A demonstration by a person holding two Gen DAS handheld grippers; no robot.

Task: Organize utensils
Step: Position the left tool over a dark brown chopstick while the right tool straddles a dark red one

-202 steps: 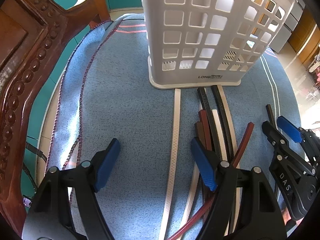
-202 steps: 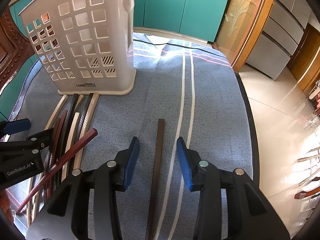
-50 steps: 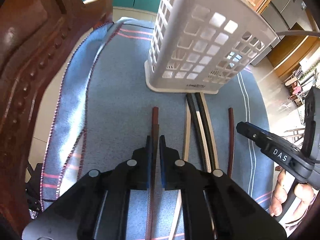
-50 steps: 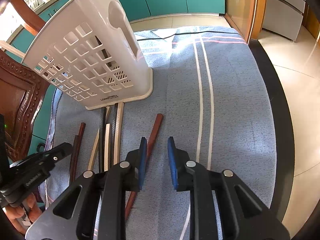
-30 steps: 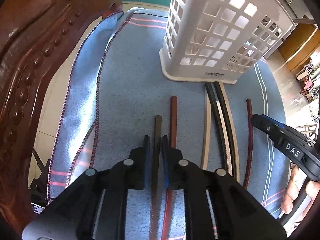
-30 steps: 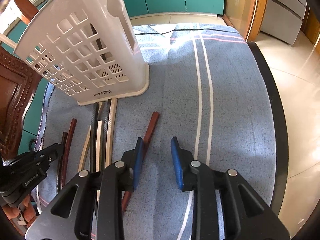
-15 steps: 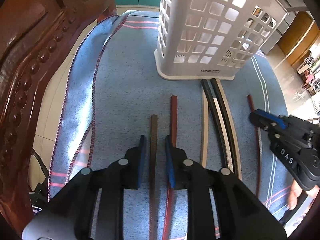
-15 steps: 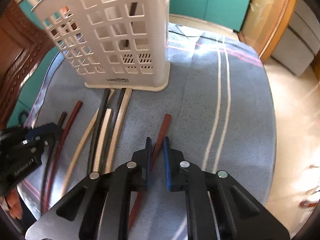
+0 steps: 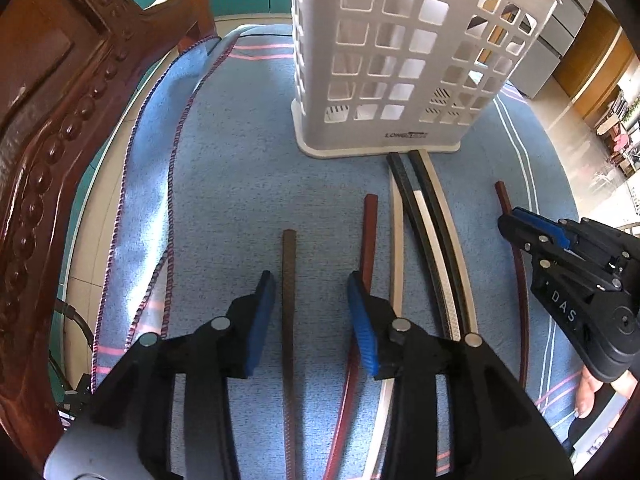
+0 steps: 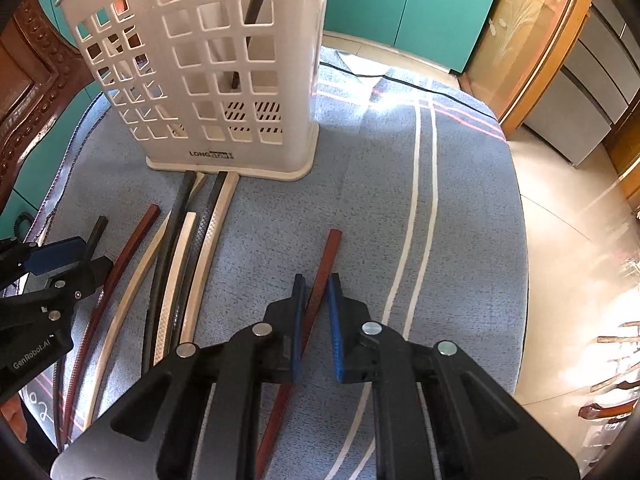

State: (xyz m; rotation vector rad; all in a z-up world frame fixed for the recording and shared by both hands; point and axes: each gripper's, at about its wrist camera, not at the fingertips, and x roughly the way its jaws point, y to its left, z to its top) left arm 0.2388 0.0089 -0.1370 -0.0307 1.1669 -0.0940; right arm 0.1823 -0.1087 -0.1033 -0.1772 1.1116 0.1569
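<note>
Nearest in the left wrist view: left hand-held gripper [image 9: 310,312], blue pads spread wide apart, straddling a dark brown chopstick [image 9: 289,320] without touching it. Just right of that stick, a reddish-brown chopstick [image 9: 368,236], passing under the right pad. Both flat on the blue striped cloth [image 9: 224,184] covering the bench, tips aimed toward the white slotted utensil basket [image 9: 400,60].

Nearest in the right wrist view: right hand-held gripper [image 10: 316,320], pads drawn close around a red-brown chopstick [image 10: 326,260]; left pad seemingly against the stick, a thin gap visible on the right side, so full clamping cannot be told. Stick lying on the cloth in front of the basket's right corner, well short of it, slanted toward it.

Farther on, between the two grippers: a bundle of chopsticks [image 10: 188,256] side by side — black, cream and white patterned — far ends touching the basket's base [image 10: 228,168]. Left of the bundle, the reddish-brown and dark brown sticks near the left gripper.

Beyond the sticks, the basket upright on the cloth, a dark utensil handle [image 10: 246,28] visible through its lattice, leaning inside.

Left of the basket, a carved wooden chair back [image 9: 52,128]. Behind the basket, teal cabinet doors [image 10: 408,4].
</note>
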